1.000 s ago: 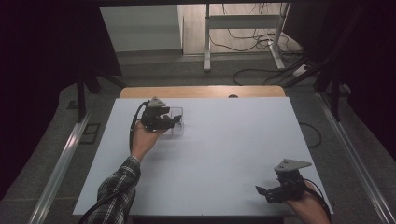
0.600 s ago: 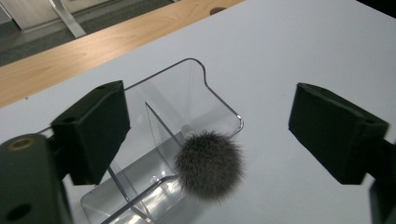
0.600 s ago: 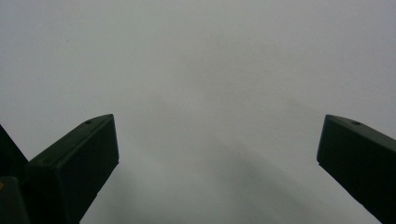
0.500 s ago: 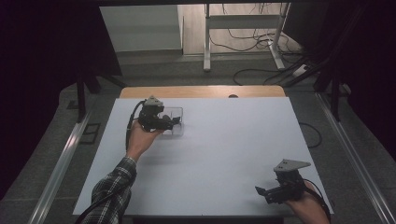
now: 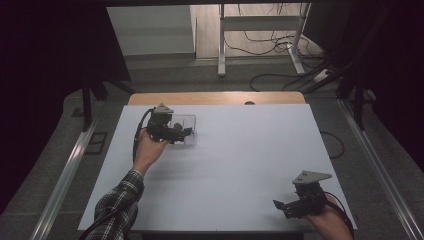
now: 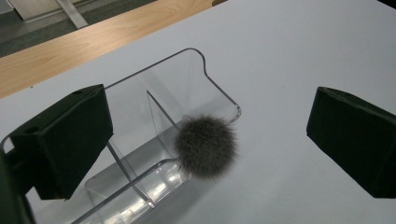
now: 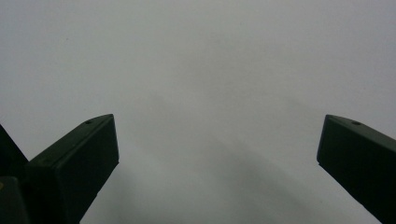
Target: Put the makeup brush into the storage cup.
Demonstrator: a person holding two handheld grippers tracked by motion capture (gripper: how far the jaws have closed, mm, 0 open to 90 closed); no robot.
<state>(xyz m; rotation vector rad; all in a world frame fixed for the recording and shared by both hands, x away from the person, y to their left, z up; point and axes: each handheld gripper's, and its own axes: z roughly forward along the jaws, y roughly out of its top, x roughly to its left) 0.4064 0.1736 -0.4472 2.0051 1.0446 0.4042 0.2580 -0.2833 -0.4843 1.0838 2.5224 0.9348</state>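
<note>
Grey pompom (image 6: 206, 145) is seen resting against the clear divided tray (image 6: 187, 74), at ten o'clock on the desk (image 5: 240, 165). Left tongs (image 6: 205, 135), jaws just opened wide, straddle it untouched, judged released. Right tongs (image 7: 217, 154), idle at five o'clock, are spread empty.

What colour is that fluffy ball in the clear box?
Grey-brown: the fluffy ball shows best in the left gripper view.
</note>
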